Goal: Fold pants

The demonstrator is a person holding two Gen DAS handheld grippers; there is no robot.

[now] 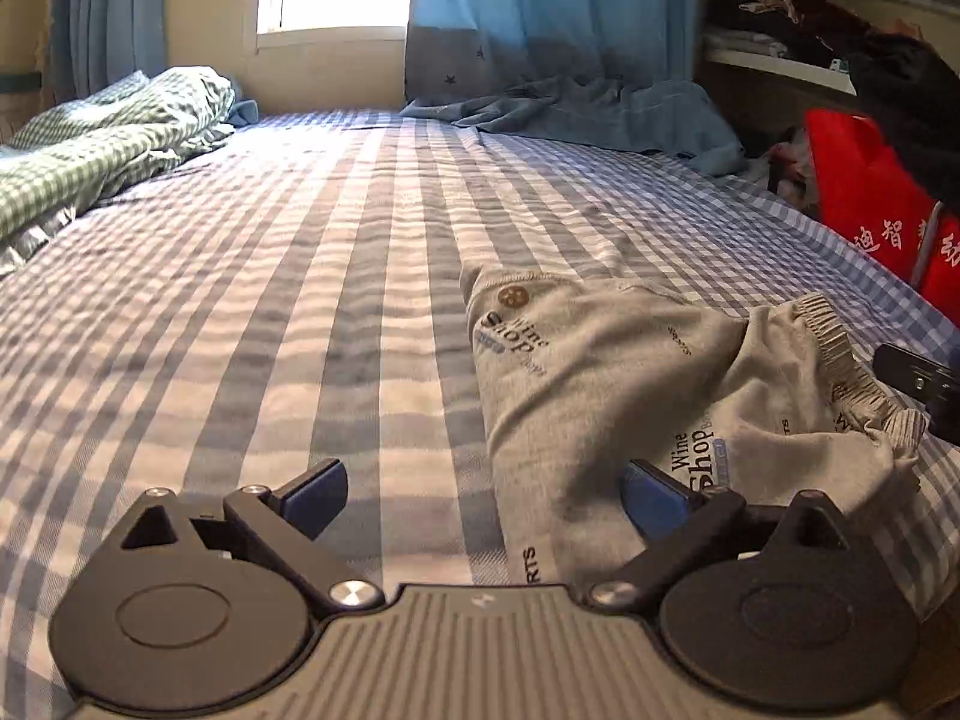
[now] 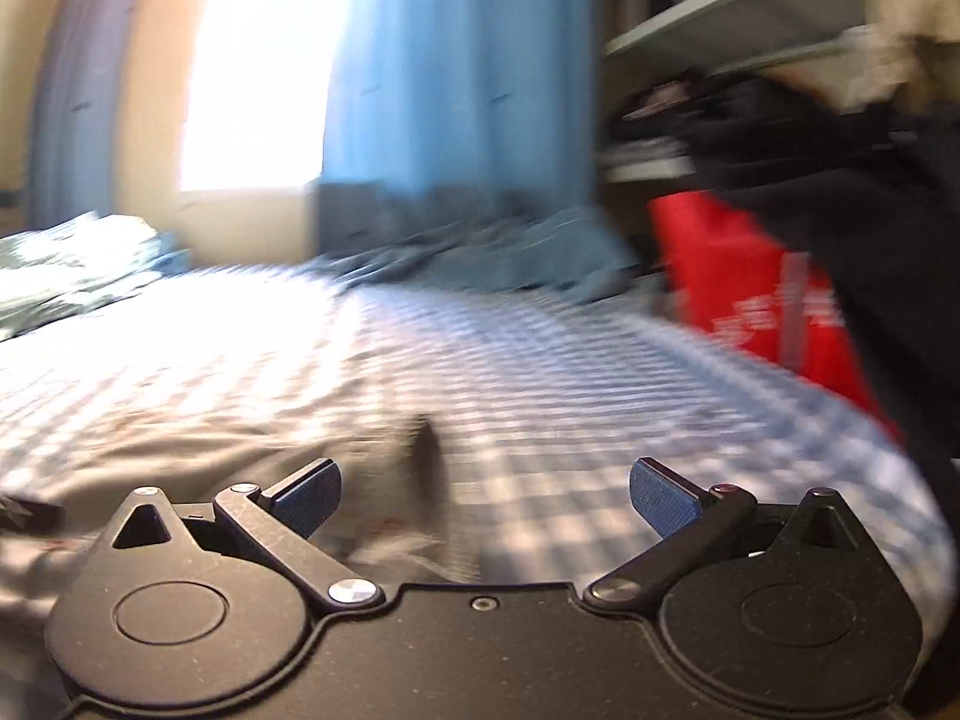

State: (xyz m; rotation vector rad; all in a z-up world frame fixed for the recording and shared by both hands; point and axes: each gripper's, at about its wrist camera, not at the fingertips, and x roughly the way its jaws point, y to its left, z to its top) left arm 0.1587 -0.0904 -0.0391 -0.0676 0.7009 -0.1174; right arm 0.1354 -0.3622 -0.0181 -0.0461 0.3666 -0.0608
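Grey pants [image 1: 600, 372] with "Wine Shop" print lie crumpled on the checked bed sheet [image 1: 270, 300], their ribbed waistband toward the right. My left gripper [image 1: 486, 492] is open and low over the sheet. Its right pad [image 1: 654, 492] hangs over the near edge of the pants and its left pad over bare sheet; nothing is pinched. The right wrist view is blurred. There my right gripper [image 2: 486, 498] stands open, with grey cloth [image 2: 180, 468] under its left side and the sheet [image 2: 570, 396] ahead. Nothing sits between its pads.
A green checked quilt [image 1: 108, 138] is bunched at the far left. Blue curtains [image 1: 540, 18] and a blue cloth [image 1: 600, 108] lie at the bed's far end. A red bag [image 1: 870, 198], shelves [image 1: 780, 60] and a dark garment [image 1: 912, 108] crowd the right side.
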